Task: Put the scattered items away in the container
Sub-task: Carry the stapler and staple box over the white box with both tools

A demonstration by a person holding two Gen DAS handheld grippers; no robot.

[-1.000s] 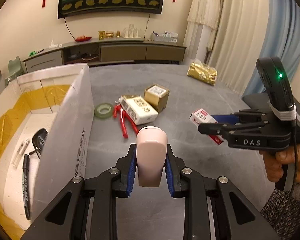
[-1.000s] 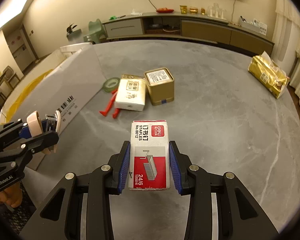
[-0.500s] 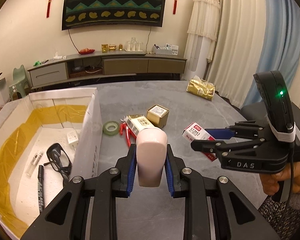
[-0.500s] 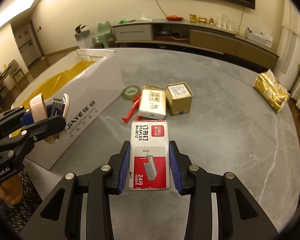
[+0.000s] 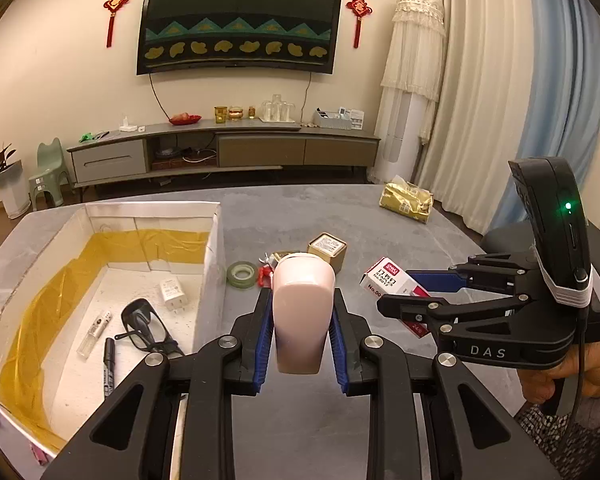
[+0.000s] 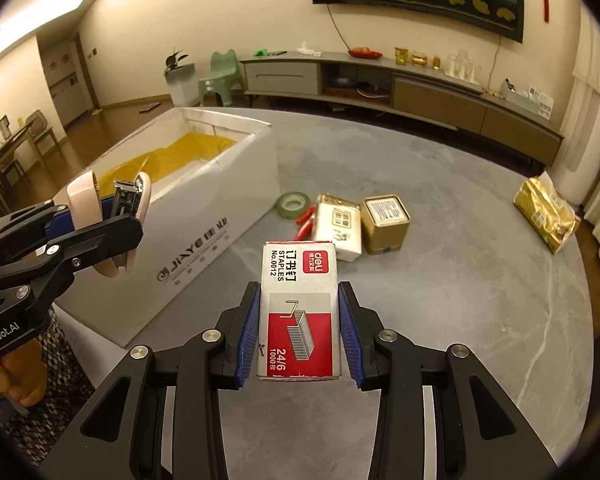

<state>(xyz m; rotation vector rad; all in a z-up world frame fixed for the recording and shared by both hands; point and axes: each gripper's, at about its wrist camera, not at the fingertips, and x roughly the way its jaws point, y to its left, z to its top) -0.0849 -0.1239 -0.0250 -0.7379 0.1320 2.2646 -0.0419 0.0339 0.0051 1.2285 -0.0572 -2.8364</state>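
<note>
Cream walls [image 5: 60, 80], dark patterned wall hanging [image 5: 238, 26], red knot ornaments [image 5: 116, 0]. Low grey TV cabinet [image 5: 224, 150], green stool [image 5: 48, 172], white curtains [image 5: 480, 100]. Ceiling light strip [image 6: 32, 12].

A home living room: wall television [image 5: 239, 26], low media console [image 5: 224, 152], curtains [image 5: 496, 92].

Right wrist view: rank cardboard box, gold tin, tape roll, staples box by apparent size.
1. cardboard box
2. staples box, inflated because it sits right at the lens in the right gripper
3. gold tin
4. tape roll
</note>
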